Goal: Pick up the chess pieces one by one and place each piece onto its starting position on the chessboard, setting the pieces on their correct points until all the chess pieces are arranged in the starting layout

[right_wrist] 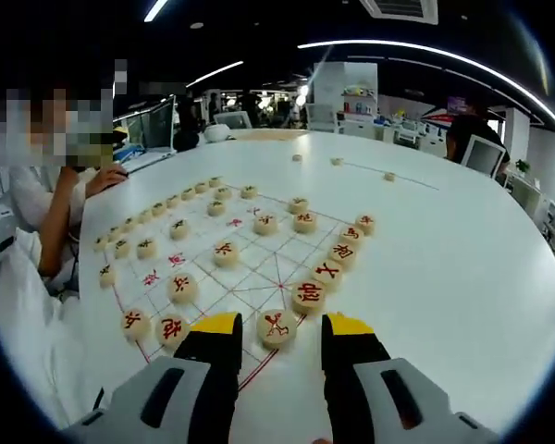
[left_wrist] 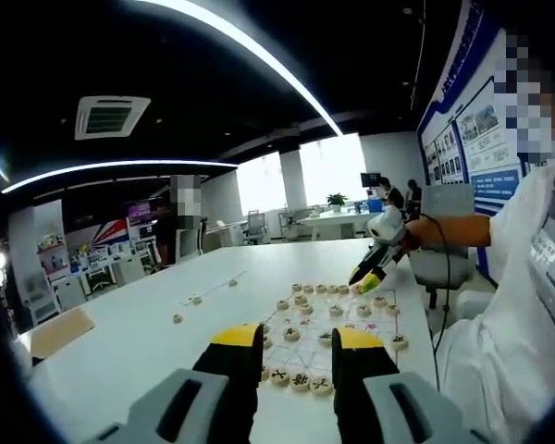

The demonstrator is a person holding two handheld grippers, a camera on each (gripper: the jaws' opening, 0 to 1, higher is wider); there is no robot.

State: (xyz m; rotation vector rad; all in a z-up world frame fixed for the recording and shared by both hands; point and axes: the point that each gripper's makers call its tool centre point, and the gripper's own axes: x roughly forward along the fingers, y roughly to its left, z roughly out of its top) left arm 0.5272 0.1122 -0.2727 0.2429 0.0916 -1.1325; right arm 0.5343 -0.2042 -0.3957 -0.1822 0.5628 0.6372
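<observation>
Setting a red-marked chess piece (right_wrist: 277, 327) onto the near edge of the chessboard (right_wrist: 259, 277), just ahead of the right gripper (right_wrist: 277, 344).

The piece is seen lying flat on the board's edge line between the wide-spread, empty jaws of the right gripper. It should be centred on its line crossing and the jaws lifted straight away, so that neighbouring discs are not nudged. Three loose pieces (right_wrist: 338, 161) beyond the board's far side are judged yet to be placed. The left gripper (left_wrist: 298, 347), jaws parted and empty, is held above the board's opposite edge. Red characters are carved on the pieces, too small to read.
</observation>
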